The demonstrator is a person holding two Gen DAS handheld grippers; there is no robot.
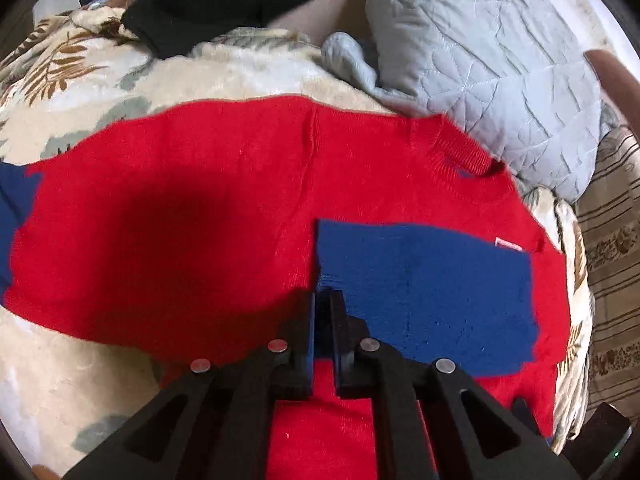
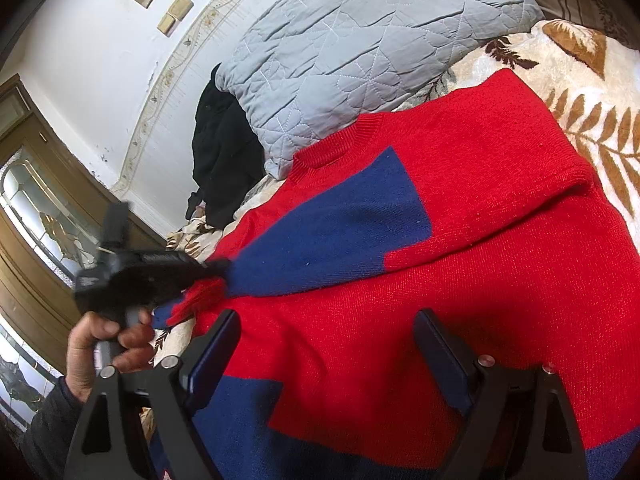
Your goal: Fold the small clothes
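Left gripper [image 1: 323, 300] pinches the blue sleeve cuff [image 1: 326, 276] laid across the red sweater [image 1: 200, 208]; right gripper [image 2: 326, 344] gapes empty; body folds remain.

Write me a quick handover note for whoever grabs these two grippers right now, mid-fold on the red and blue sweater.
Left gripper: shut on the cuff end of the blue sleeve, which is drawn across the red sweater.
Right gripper: open, holding nothing, poised over the sweater's lower part.
The sweater lies spread on the leaf-print blanket, collar towards the grey quilt.
Done: both sleeves look folded in over the body.
Left: probably release the cuff, smooth it, then fold the body in half and set it aside.
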